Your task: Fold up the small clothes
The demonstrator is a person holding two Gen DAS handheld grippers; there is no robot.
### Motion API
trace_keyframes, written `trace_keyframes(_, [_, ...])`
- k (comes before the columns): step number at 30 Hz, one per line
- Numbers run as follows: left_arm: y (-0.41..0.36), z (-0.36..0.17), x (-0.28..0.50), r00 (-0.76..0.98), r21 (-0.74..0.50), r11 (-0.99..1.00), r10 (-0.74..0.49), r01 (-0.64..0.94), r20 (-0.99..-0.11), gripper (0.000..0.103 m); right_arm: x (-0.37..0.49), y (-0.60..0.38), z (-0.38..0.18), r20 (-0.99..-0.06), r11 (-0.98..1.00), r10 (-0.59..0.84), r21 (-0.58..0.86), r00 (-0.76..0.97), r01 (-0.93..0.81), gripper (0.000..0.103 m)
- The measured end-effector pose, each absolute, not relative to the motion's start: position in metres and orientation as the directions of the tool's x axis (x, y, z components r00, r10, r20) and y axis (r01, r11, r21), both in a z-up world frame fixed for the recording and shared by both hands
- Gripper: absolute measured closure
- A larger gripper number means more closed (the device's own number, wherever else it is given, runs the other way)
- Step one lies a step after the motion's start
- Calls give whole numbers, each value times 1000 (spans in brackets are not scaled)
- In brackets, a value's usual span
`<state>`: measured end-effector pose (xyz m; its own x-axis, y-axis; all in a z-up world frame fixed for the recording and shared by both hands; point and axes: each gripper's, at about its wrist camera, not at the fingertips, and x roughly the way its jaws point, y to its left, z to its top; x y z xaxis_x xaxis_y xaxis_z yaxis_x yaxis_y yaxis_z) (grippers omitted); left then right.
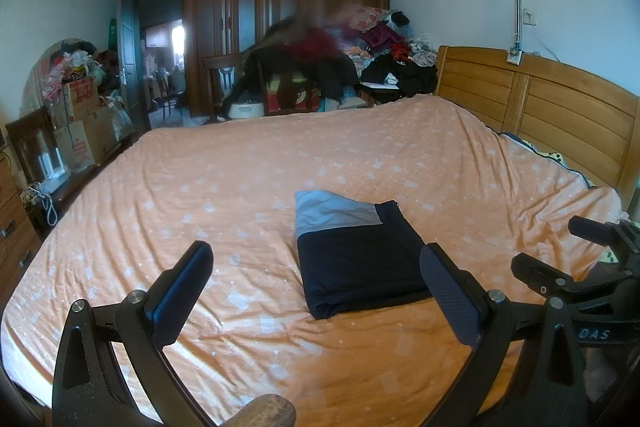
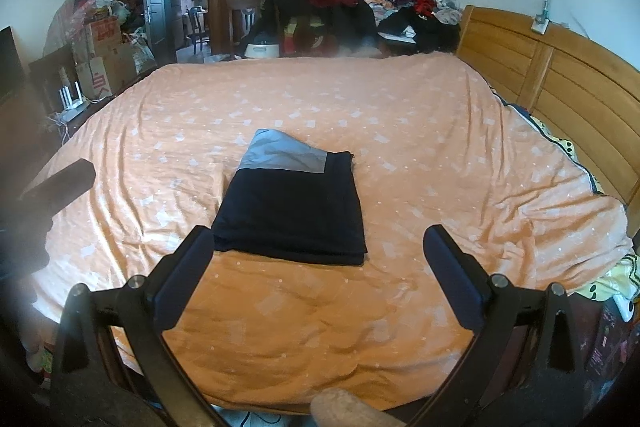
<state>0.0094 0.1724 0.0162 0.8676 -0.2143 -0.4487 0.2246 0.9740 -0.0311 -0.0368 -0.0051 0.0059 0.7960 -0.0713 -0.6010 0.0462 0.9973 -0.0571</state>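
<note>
A: Trouble, if any came, would have started with the folded garment [image 2: 288, 211] itself. It lay as a flat navy packet with a grey panel at its far end, square on the orange bedsheet [image 2: 400, 131]. A pad dragged across the near edge could have slid the top layers off the ones beneath and undone the fold.

B: Was either gripper touching it?

A: I judged not. The right gripper [image 2: 318, 275] hung above the near side of the bed with both pads spread wide and nothing between them. In its view the left pad's tip overlapped the packet's near-left corner, but I could not tell contact from mere overlap there.

B: And the left gripper [image 1: 320, 295]?

A: Also wide apart and empty. In the left wrist view the folded garment [image 1: 360, 259] sat between the two pads and slightly ahead, nearer the right pad, whose tip [image 1: 436, 267] crossed the cloth's near-right corner.

B: Any other risk?

A: The sheet was wrinkled and loose. Catching it with a fingertip could have tugged the surface and shifted the packet with it. The two grippers were also close together; the right one showed at the edge of the left camera, so they could have knocked one another.

B: So the fold looked finished?

A: It seemed so.
</note>
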Motion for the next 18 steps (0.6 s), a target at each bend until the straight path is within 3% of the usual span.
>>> trace_keyframes(18, [168,24,11,870,-38,977,-202,208,-449,0,-30,-10,3,-627,999,28,48,779,3,1])
